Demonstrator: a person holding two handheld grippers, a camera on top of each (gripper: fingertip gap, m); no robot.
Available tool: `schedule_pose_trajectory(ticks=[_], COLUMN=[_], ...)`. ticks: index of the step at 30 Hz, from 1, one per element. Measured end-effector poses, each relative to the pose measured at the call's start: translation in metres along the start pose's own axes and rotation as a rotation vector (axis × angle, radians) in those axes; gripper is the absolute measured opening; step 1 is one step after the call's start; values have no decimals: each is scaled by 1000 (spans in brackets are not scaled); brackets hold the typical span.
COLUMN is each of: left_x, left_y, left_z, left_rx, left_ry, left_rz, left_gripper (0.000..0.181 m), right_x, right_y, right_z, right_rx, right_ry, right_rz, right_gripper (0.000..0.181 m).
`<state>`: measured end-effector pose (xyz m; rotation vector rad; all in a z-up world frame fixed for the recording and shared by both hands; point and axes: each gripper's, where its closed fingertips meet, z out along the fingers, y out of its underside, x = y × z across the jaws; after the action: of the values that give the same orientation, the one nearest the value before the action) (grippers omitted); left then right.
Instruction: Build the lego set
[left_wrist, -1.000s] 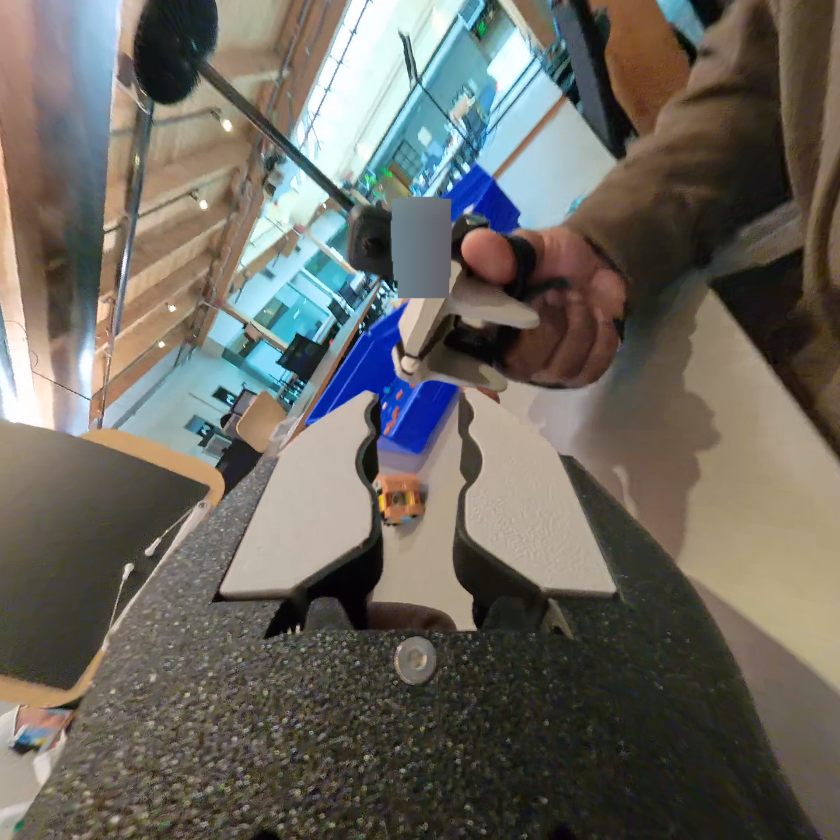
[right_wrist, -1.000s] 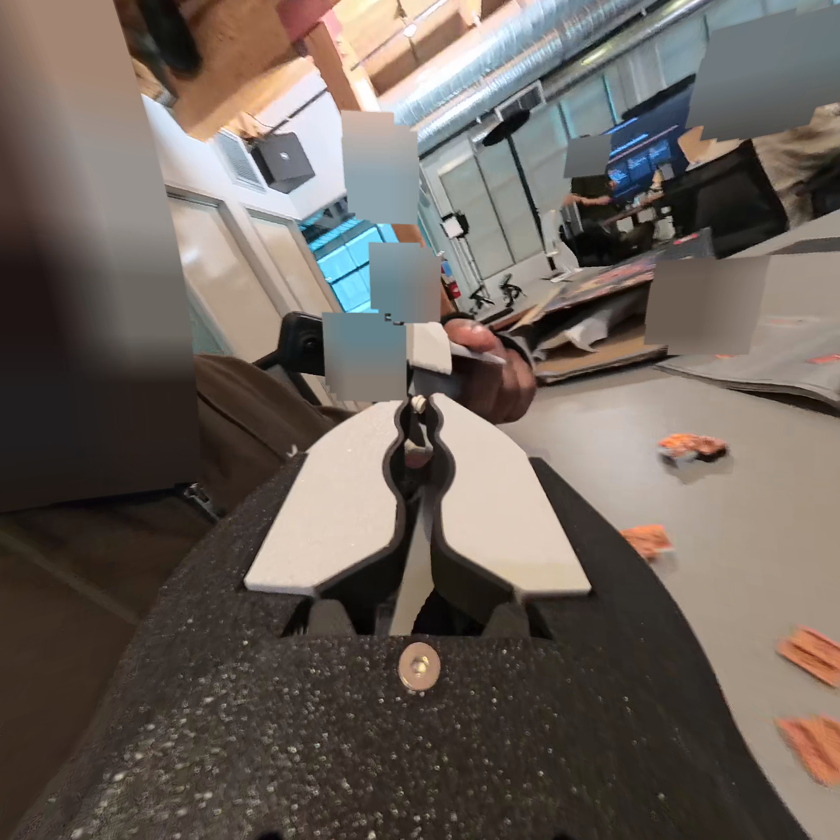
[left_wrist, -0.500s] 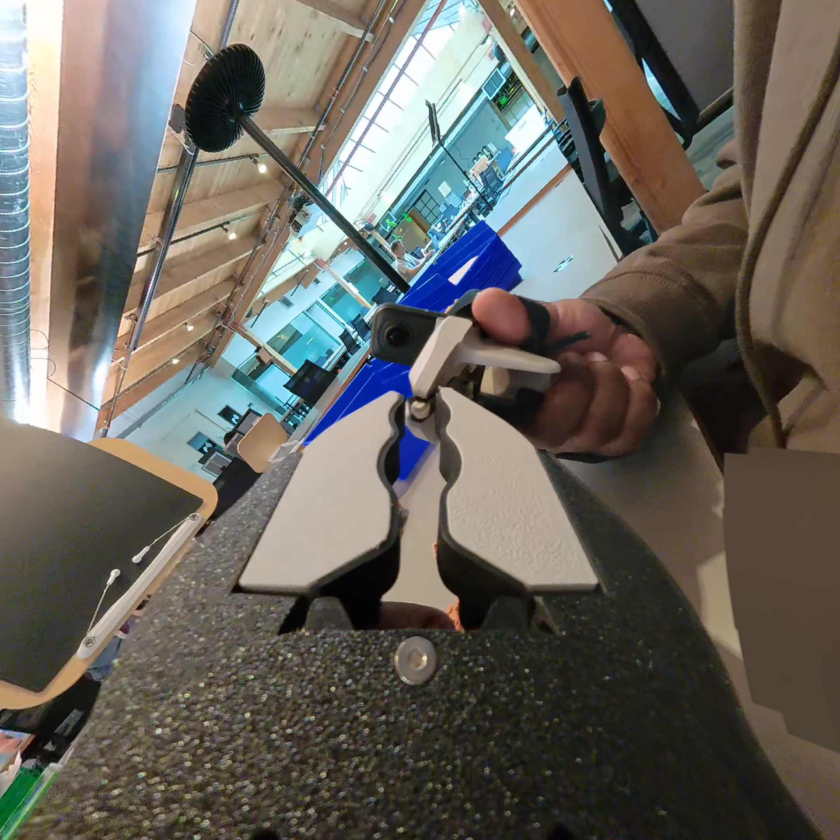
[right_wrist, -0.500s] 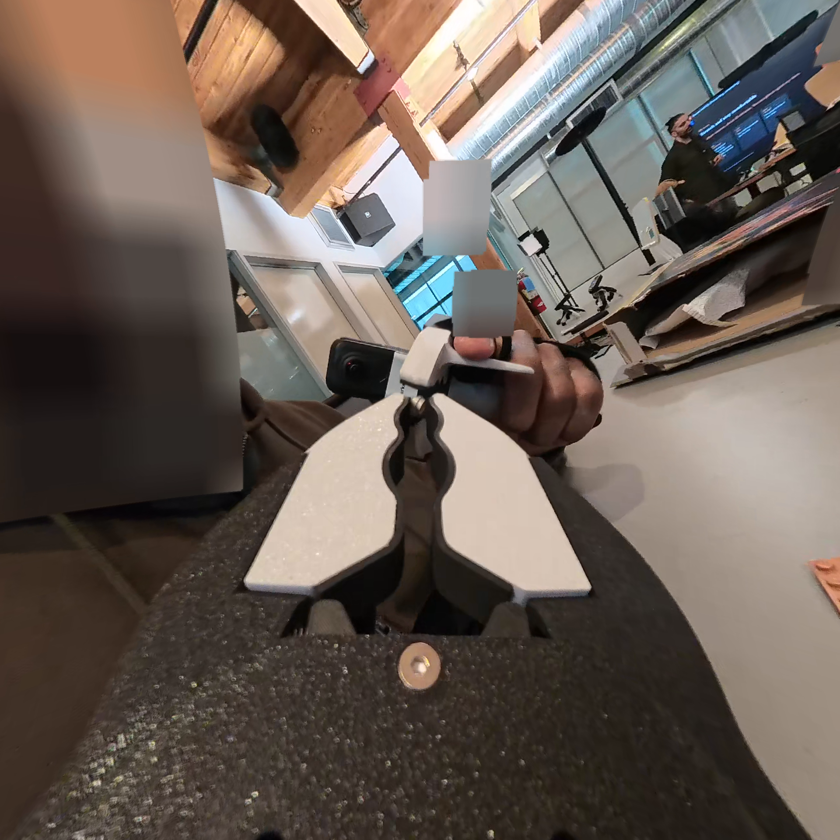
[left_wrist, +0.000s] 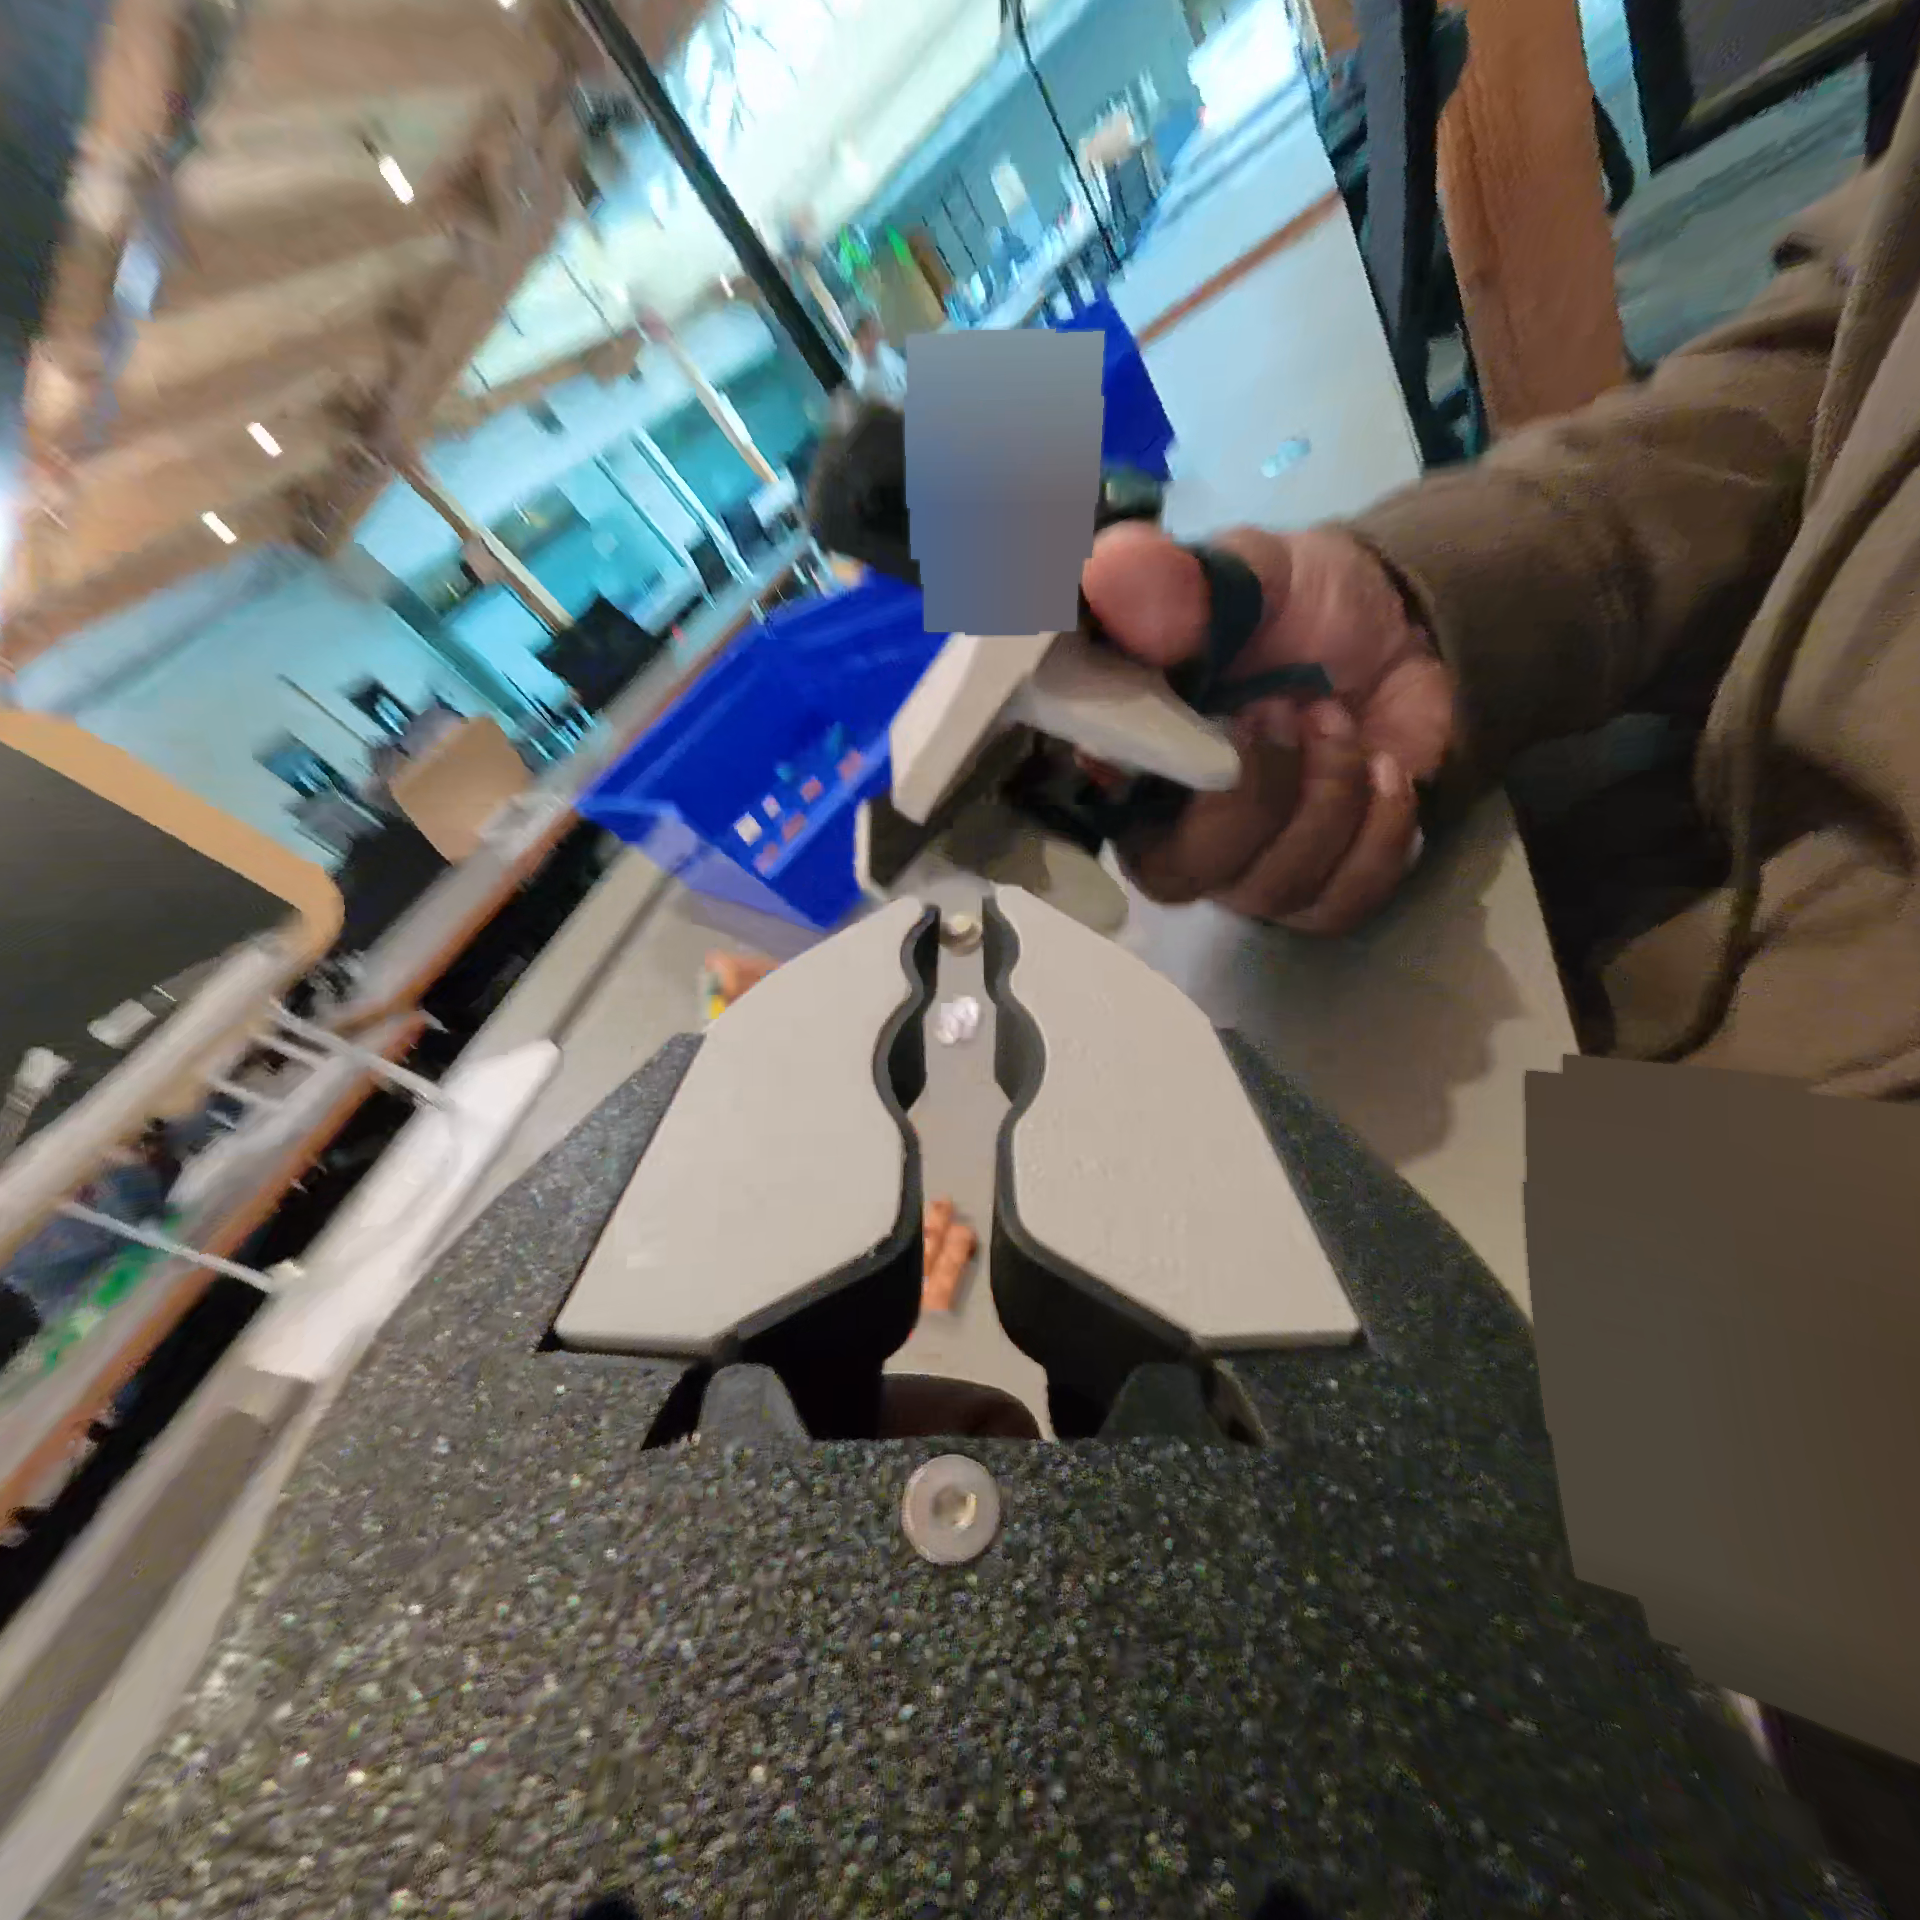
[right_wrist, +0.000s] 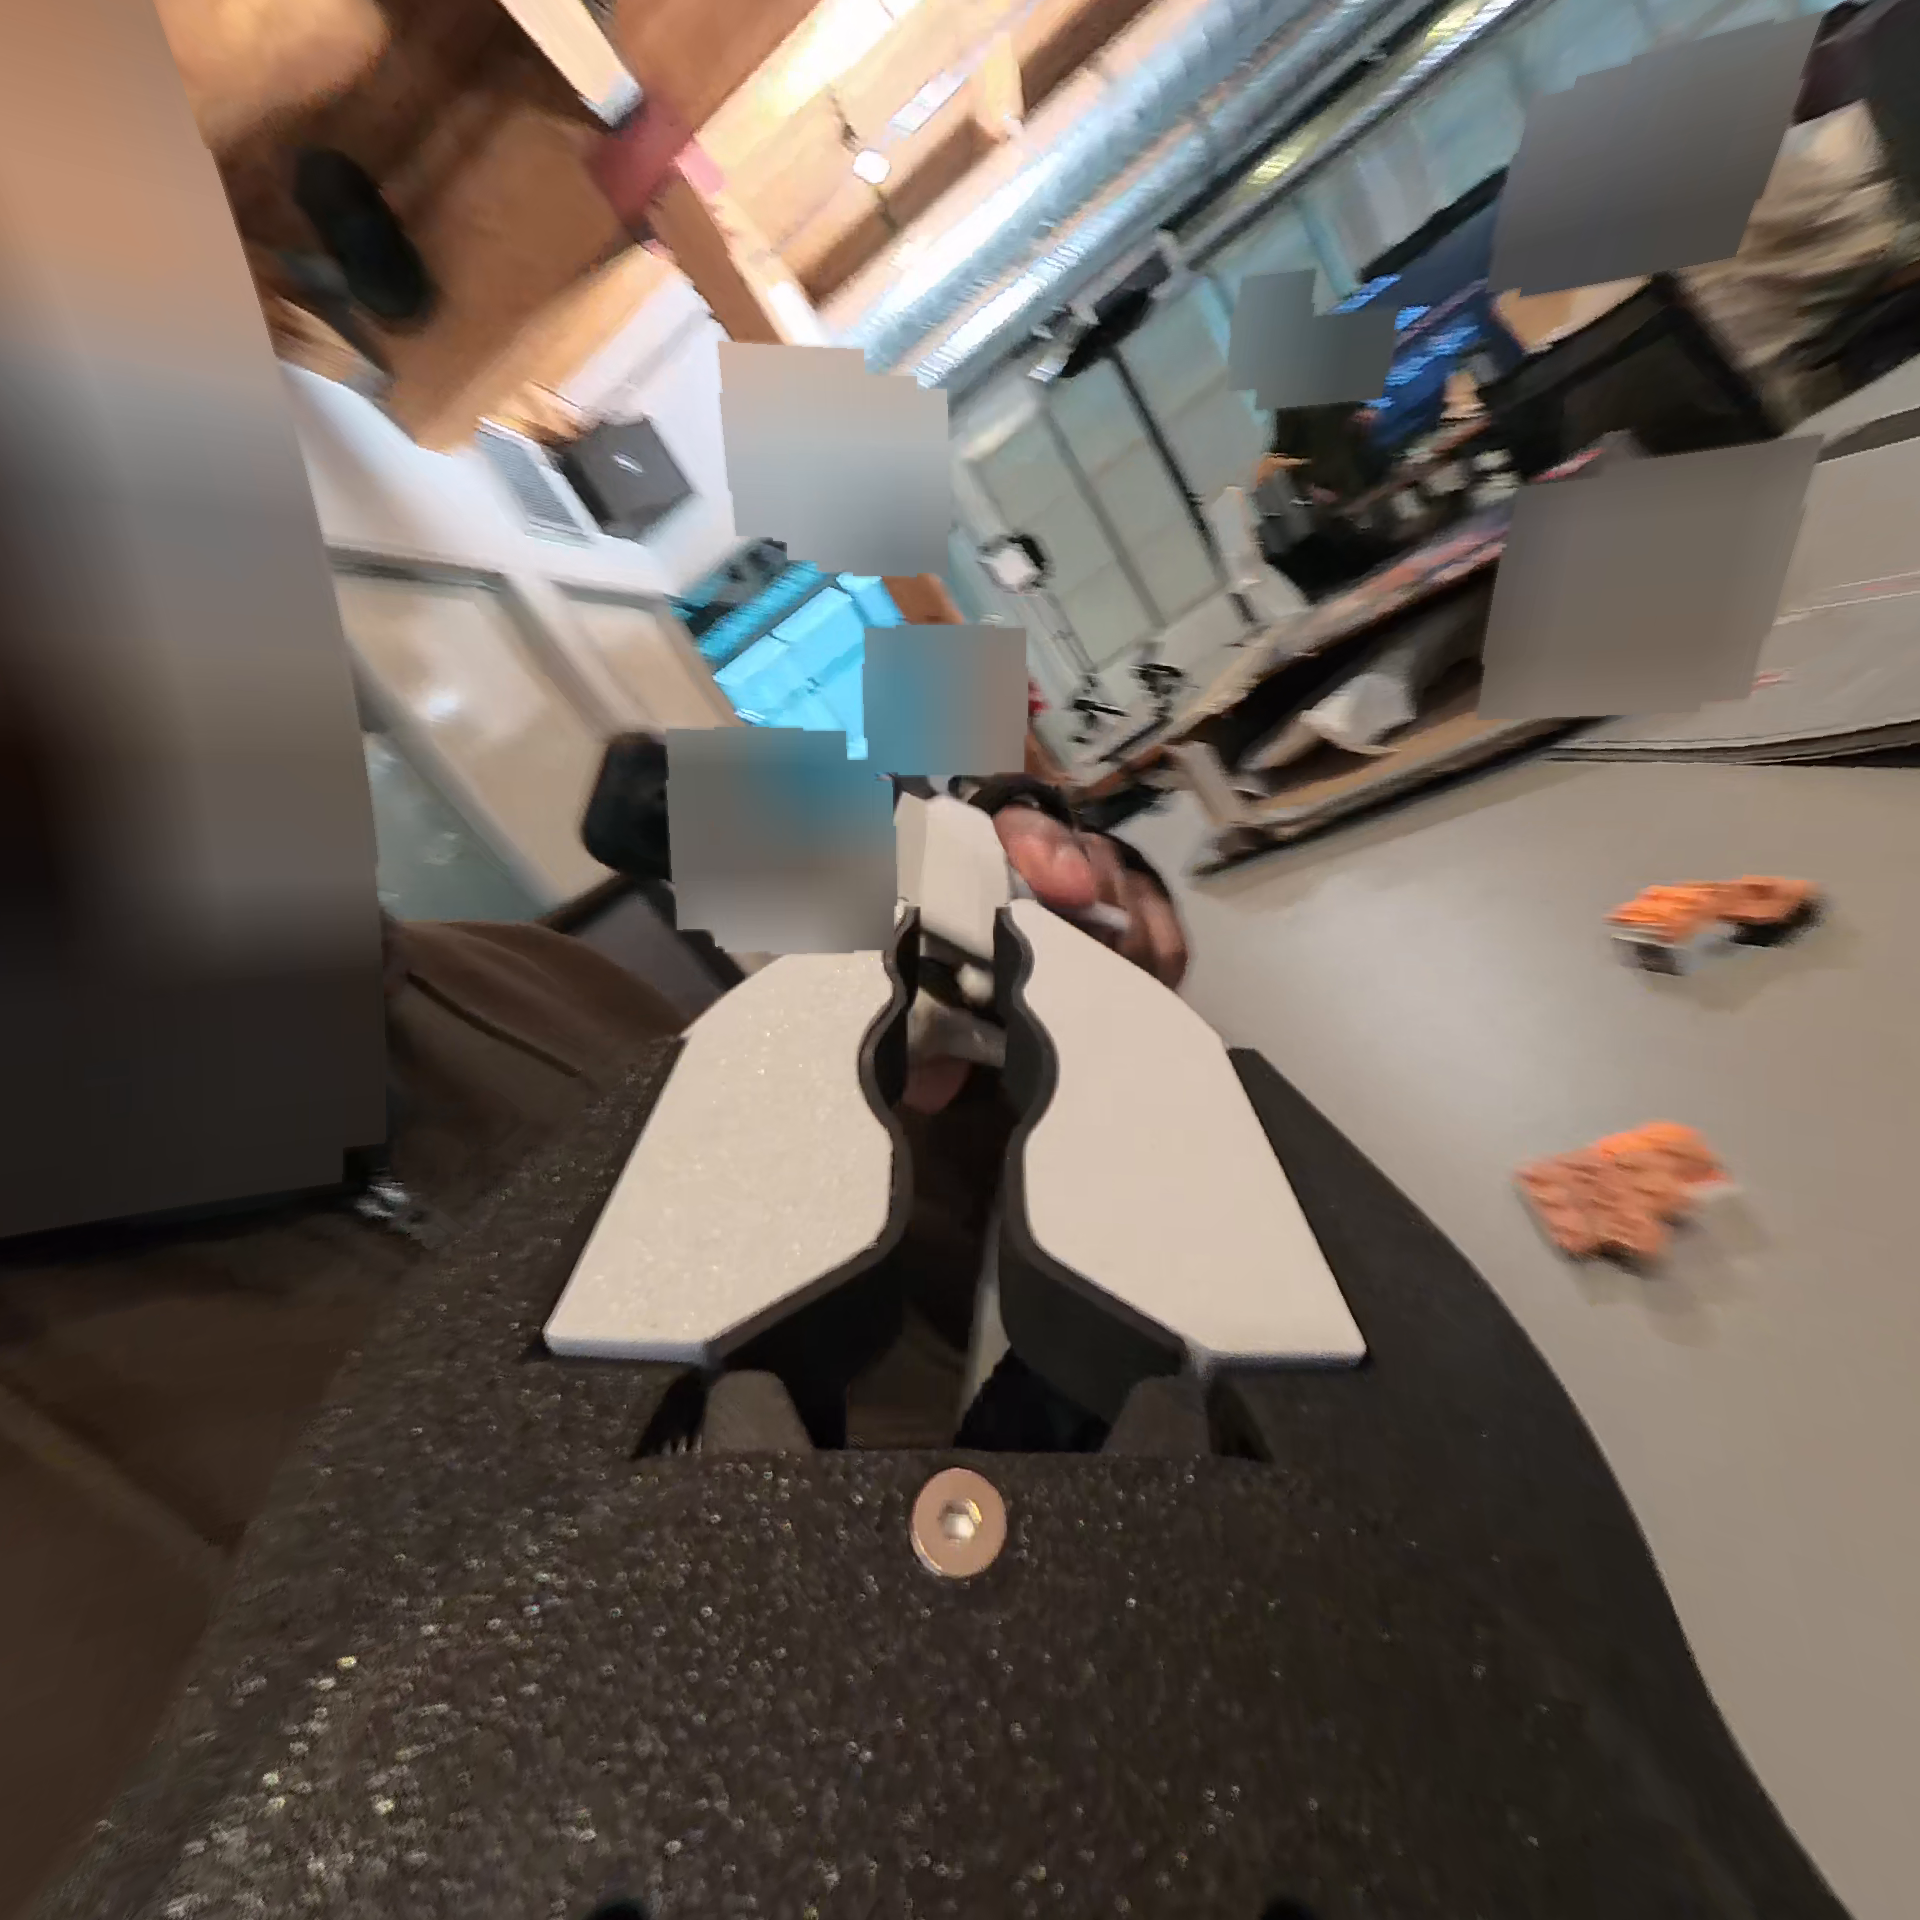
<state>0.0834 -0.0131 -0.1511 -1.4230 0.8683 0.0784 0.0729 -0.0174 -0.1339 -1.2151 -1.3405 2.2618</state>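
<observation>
My left gripper (left_wrist: 957, 920) is nearly shut, with a small grey lego piece (left_wrist: 964, 928) pinched between its tips. My right gripper (right_wrist: 949, 920) faces it tip to tip, jaws a little apart and empty. It also shows in the left wrist view (left_wrist: 956, 727), held by a hand (left_wrist: 1309, 727). The left gripper's white fingers (right_wrist: 961, 862) show through the right one's gap. Both are held above the grey table (left_wrist: 1351, 997). Below the left gripper's gap lie a small white piece (left_wrist: 956, 1018) and an orange piece (left_wrist: 945, 1257).
An orange lego assembly (right_wrist: 1704, 920) and a flat orange plate (right_wrist: 1621, 1195) lie on the table (right_wrist: 1455, 1039) to the right. A blue bin (left_wrist: 769, 769) with loose pieces stands farther back. A black board with a wooden edge (left_wrist: 125, 883) is at left. Cardboard (right_wrist: 1299, 769) lies beyond. The tips of both grippers are at nearly the same place. Both grippers' tips are roughly 20 cm from the orange lego assembly (right_wrist: 1704, 920).
The left gripper has closed on the small grey piece that the right gripper held. The right jaws have parted. Both grippers have tilted down toward the table.
</observation>
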Motion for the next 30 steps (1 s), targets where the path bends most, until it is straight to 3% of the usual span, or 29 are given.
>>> schedule_pose_trajectory(ticks=[6,11,22,30], left_x=[11,20,28,30], left_y=[82,109,112,109], left_z=[1,1,-9,-21], left_rx=[-408,-536,-571,-530], left_ry=[120,191,310,362], left_rz=[-189,-294,-390,-384], left_gripper=[8,8,10,28], right_x=[37,48,58,58], right_y=[18,29,37,38], right_z=[-18,-23,-26,-26], right_rx=[-233,-355,-447,-478], right_ry=[301,354,386,377], right_rz=[-255,-264,-262,-288], right_gripper=[13,12,12,13])
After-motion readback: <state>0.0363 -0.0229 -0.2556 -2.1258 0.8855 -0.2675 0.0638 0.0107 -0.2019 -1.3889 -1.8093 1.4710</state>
